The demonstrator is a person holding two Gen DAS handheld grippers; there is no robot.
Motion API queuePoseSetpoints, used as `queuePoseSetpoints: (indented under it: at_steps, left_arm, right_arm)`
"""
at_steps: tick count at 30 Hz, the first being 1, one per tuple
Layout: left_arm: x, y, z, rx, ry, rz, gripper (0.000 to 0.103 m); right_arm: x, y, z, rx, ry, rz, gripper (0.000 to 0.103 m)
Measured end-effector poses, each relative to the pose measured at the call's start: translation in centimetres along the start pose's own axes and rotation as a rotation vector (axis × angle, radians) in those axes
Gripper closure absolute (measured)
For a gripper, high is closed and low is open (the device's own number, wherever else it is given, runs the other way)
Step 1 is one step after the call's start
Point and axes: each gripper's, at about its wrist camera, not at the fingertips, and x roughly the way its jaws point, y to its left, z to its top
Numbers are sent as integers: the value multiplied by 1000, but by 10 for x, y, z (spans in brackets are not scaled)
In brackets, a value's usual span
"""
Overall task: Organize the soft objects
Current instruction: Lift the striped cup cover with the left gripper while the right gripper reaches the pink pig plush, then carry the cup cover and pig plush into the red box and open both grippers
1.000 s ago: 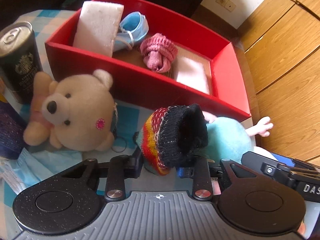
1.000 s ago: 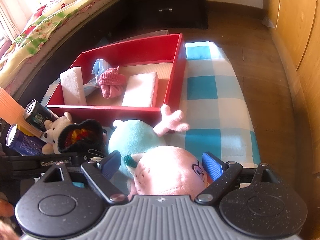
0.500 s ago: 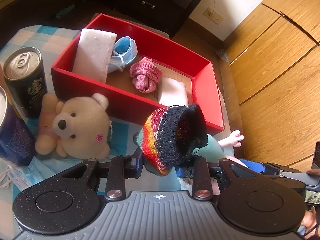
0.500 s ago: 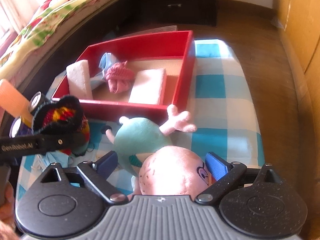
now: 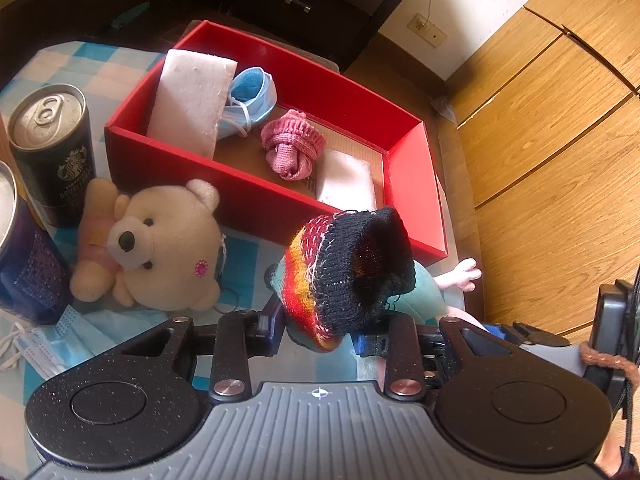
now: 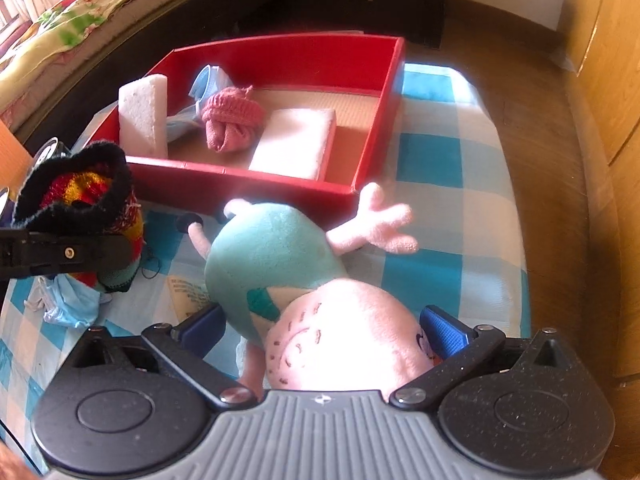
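My left gripper [image 5: 320,330] is shut on a striped knit hat [image 5: 346,276] with a black cuff, held above the checked cloth in front of the red box [image 5: 248,192]. The hat also shows in the right wrist view [image 6: 80,200]. My right gripper [image 6: 324,324] is closed around the pink head of a pig plush [image 6: 288,264] in a teal dress, lifted near the box's front right corner [image 6: 360,184]. In the box lie a white sponge [image 5: 188,100], a blue mask [image 5: 252,96], a pink knit bundle [image 5: 292,148] and a white pad [image 5: 344,184].
A cream teddy bear [image 5: 160,244] lies on the blue checked cloth [image 6: 436,160] left of the hat. Two drink cans [image 5: 52,148] stand at the left. A blue face mask [image 5: 44,336] lies by them. Wooden cabinet doors [image 5: 560,120] stand at the right.
Both grippers have risen with their loads. The hat and the pig plush sit higher above the cloth, and the box looks farther below.
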Motion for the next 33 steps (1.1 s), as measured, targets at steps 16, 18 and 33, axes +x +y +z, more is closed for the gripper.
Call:
queuePoseSetpoints:
  at_steps: [16,18,33]
  left_arm:
    - [-5,-3,2,12,-19,7,67]
    - [-6,-4,2,12,-20,7,67]
    - [-18,-6,8,5,-53,-19,66]
  right_arm:
    - [-27,-9,5,96,-49,119,52]
    - [-29,-10,5,104,-57,130,53]
    - [-48,-28,10,265,-129,277,56]
